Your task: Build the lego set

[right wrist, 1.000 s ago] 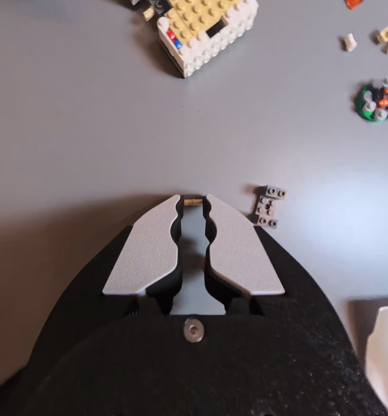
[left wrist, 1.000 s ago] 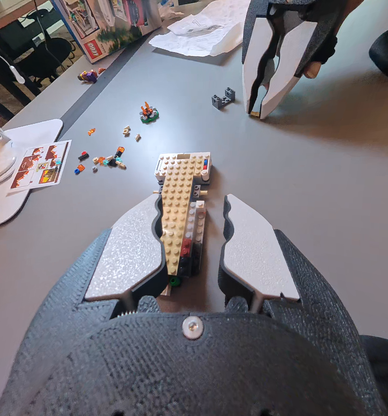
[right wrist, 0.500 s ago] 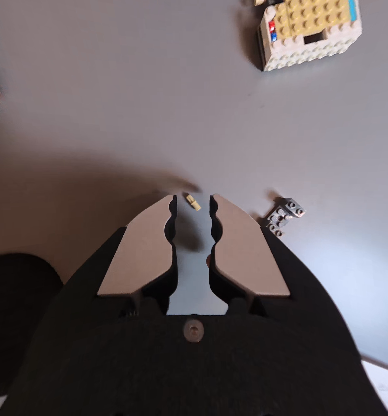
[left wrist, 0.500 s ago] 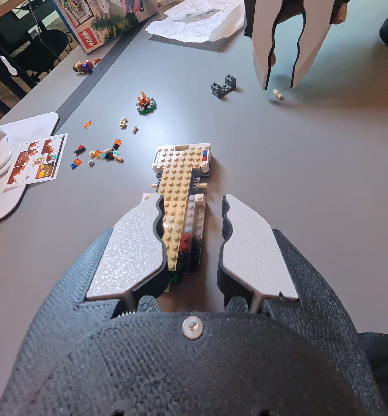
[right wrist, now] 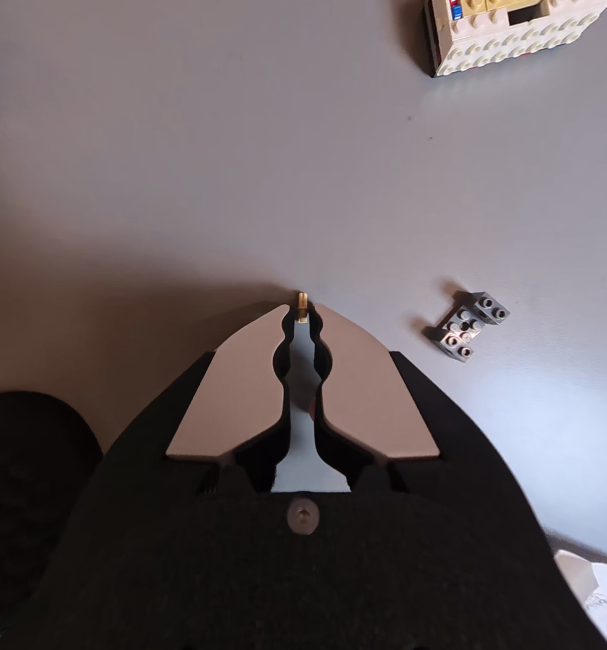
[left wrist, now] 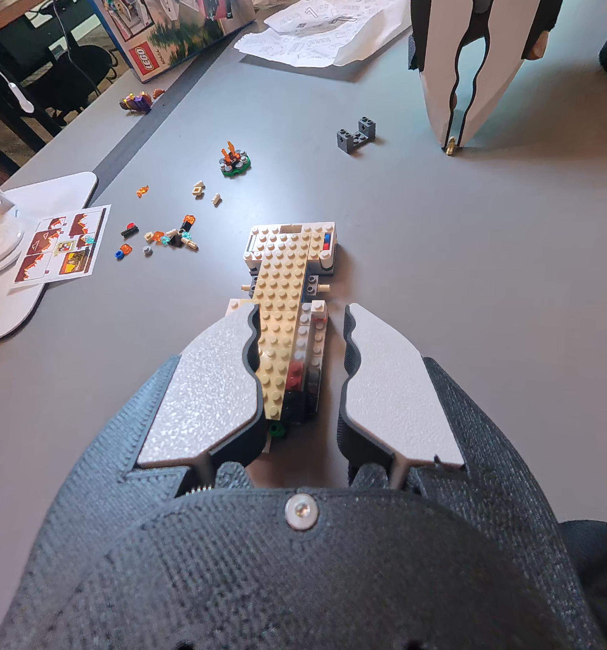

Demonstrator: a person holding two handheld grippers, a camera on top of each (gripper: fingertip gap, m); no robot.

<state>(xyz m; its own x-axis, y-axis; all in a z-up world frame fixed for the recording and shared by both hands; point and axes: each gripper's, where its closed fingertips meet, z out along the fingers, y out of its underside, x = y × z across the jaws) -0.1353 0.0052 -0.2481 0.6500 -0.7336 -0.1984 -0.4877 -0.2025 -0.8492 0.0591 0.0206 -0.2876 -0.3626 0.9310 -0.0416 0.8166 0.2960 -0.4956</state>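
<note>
A tan, white and grey brick model [left wrist: 281, 281] lies on the grey table [left wrist: 471, 281]. My left gripper [left wrist: 300, 309] straddles its narrow near end. The left finger [left wrist: 217, 369] lies against the tan plate, while the right finger [left wrist: 383, 369] stands clear of the model, so the gripper is open. The model's wide end also shows in the right wrist view [right wrist: 499, 45]. My right gripper [right wrist: 302, 307] points down at the table and is shut on a small tan pin [right wrist: 302, 302], which sticks out past the fingertips. The left wrist view shows that gripper [left wrist: 453, 139] and the pin [left wrist: 451, 145] at the far right.
A dark grey bracket piece [left wrist: 356, 135] lies left of the right gripper and also shows in the right wrist view [right wrist: 467, 325]. Small loose pieces [left wrist: 168, 237], a campfire piece [left wrist: 235, 163], a sticker sheet [left wrist: 62, 242], a white stand base [left wrist: 20, 211], a set box [left wrist: 175, 31] and paper sheets [left wrist: 323, 35] lie at the left and back. The tips of one gripper are about 20 cm away from the tips of the other.
The right gripper held the tan pin crosswise, opened and left it on the table, then shut on it again lengthwise. The left gripper's fingers narrowed a little around the model.
</note>
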